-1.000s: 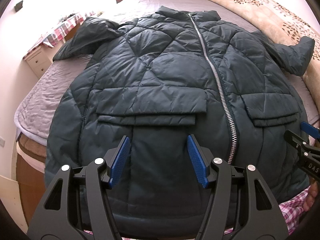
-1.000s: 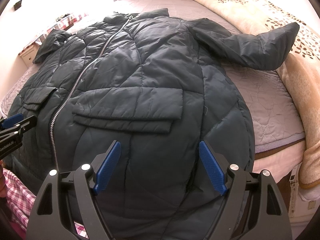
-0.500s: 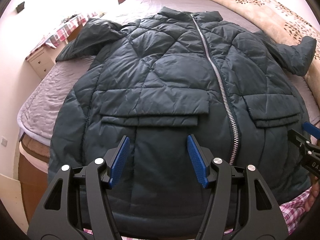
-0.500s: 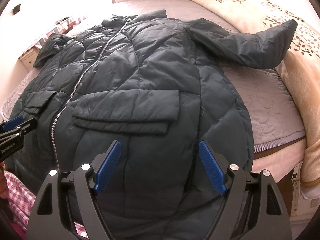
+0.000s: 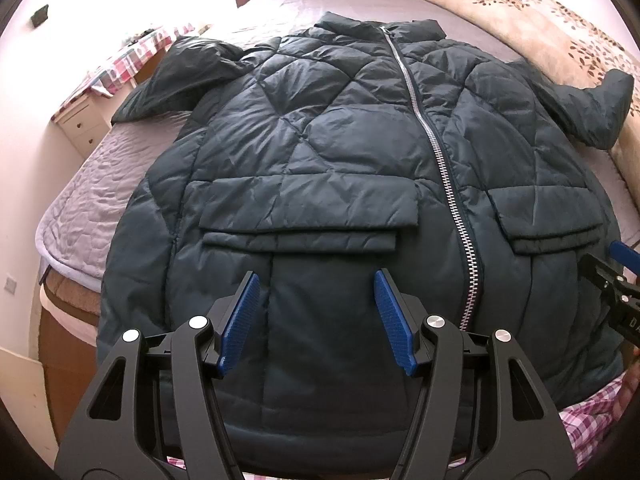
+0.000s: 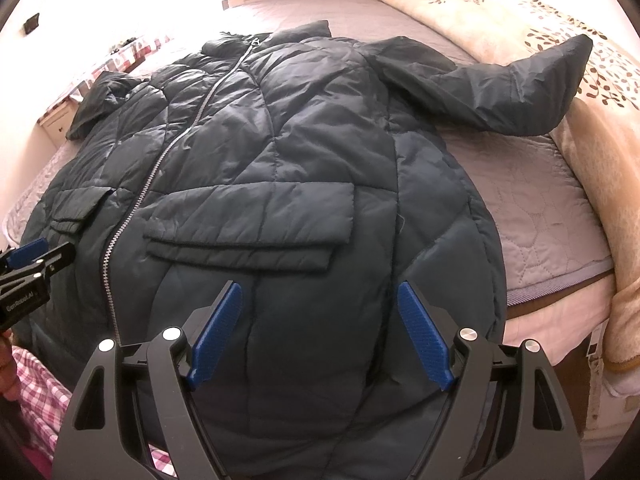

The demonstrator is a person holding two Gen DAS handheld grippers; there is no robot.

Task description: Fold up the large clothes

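A bed with a lilac quilted cover carries a dark quilted jacket, laid flat front-up, zipped, collar at the far end, sleeves spread to each side. A cream leaf-print blanket lies along its right. Above the hem, the left gripper and right gripper hover, jaws apart, holding nothing.

A big bed fills the room, with a soft purple cover on top. A fluffy cream blanket with brown leaves lies along one side. By the bed stands a small white drawer chest under a pink checked cloth. The walls are white and very bright.
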